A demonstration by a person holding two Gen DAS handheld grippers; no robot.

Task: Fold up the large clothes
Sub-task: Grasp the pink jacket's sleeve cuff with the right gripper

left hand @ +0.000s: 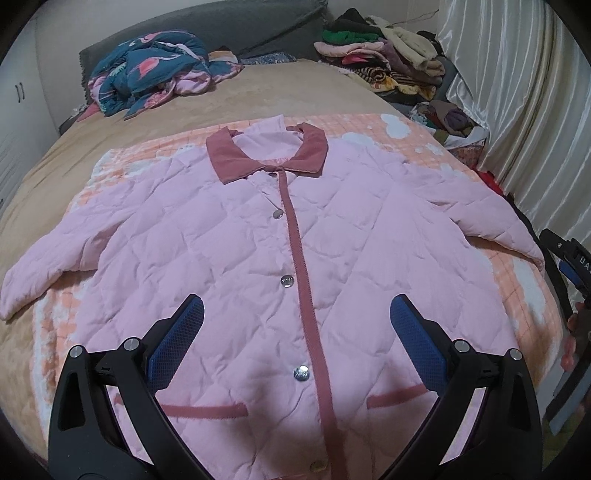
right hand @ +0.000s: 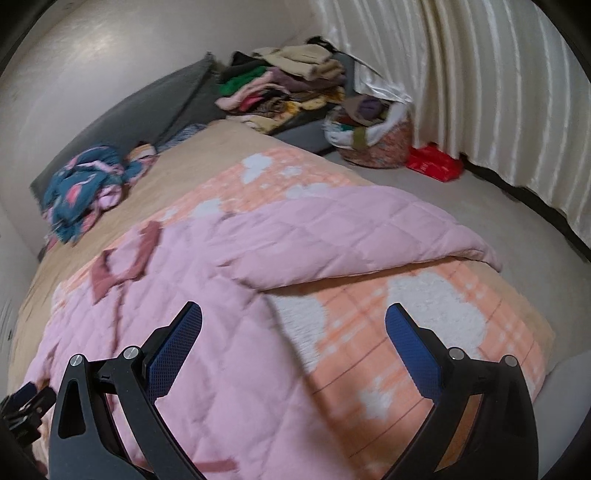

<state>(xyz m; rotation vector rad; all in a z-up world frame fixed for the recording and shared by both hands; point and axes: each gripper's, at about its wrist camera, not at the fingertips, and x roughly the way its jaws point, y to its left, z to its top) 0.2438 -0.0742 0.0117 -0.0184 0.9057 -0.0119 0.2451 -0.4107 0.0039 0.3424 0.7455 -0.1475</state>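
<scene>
A pink quilted jacket point(left hand: 229, 258) with a dusty-rose collar point(left hand: 266, 153) lies flat and buttoned, front up, sleeves spread, on an orange-and-white blanket point(left hand: 524, 295) on the bed. My left gripper point(left hand: 295, 314) is open and empty above the jacket's lower front, near the placket. My right gripper point(right hand: 293, 321) is open and empty above the jacket's right side, below its right sleeve point(right hand: 369, 236). The jacket point(right hand: 184, 314) fills the lower left of the right wrist view. The right gripper's body shows at the left wrist view's right edge point(left hand: 569, 273).
A blue flamingo-print quilt point(left hand: 155, 74) is bunched at the head of the bed by a grey headboard point(left hand: 229, 26). A pile of clothes point(left hand: 384, 51) and a cloth basket point(right hand: 373, 129) stand at the far right by white curtains point(right hand: 498, 92). A red box point(right hand: 434, 162) lies on the floor.
</scene>
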